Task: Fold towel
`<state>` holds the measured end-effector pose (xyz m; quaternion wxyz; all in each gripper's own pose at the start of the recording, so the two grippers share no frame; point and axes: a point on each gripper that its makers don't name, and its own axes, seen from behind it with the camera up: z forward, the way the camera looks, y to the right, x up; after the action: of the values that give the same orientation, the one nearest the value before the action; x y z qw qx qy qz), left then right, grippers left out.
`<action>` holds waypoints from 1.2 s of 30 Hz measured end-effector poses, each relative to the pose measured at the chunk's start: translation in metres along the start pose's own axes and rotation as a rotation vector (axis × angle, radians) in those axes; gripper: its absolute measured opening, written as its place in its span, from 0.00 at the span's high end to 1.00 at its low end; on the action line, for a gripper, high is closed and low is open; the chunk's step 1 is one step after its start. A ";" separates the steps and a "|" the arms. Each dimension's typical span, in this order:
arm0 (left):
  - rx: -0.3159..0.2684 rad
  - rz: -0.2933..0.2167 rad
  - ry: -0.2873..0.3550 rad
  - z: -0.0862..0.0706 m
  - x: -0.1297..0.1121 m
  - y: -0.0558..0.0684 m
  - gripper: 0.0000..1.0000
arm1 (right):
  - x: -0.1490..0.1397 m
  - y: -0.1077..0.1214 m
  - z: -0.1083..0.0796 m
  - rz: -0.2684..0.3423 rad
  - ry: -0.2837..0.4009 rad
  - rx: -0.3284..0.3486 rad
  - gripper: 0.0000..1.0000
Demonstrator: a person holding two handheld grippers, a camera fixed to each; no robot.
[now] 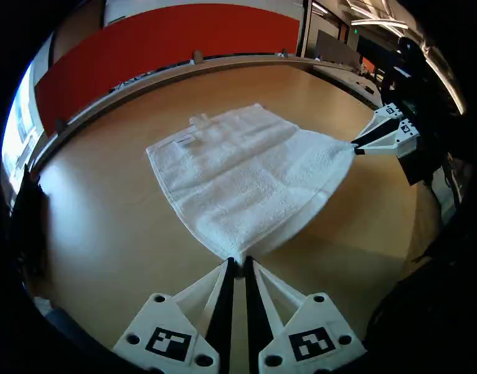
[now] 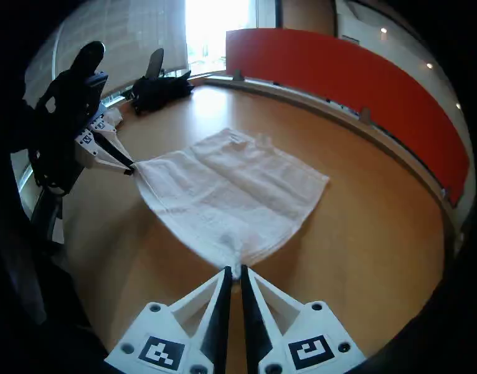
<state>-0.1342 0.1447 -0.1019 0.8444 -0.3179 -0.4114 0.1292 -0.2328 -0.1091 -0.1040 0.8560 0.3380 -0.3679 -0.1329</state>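
A wooden table (image 1: pixel 114 206) sits before a red partition (image 1: pixel 164 43) and bright window (image 2: pixel 220 31).

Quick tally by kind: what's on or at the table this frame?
Towel, white: 1
Grippers, each pinching a towel corner: 2 (left gripper, right gripper)
Dark bundle at the table's far edge: 1
Total: 4

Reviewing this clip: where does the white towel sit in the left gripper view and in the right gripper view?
Left gripper view: towel spread mid-picture, its near corner pinched by the left gripper at bottom centre.
Right gripper view: towel spread mid-picture, its near corner pinched by the right gripper at bottom centre.
Shared landmark: the red panel, upper left in the first, upper right in the second.
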 end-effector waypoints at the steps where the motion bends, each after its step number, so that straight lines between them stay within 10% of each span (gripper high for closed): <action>1: 0.001 -0.004 0.004 -0.003 0.003 0.000 0.88 | 0.004 0.000 -0.003 -0.002 0.007 -0.001 0.89; 23: -0.043 -0.082 -0.015 -0.077 0.031 0.025 0.88 | 0.054 -0.008 -0.073 0.000 0.106 -0.007 0.89; 36: -0.045 -0.087 -0.026 -0.078 0.031 0.030 0.88 | 0.054 -0.009 -0.078 -0.006 0.096 -0.008 0.89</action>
<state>-0.0526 0.1488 -0.1382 0.8363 -0.3171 -0.4386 0.0873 -0.1393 -0.1040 -0.1195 0.8736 0.3419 -0.3246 -0.1206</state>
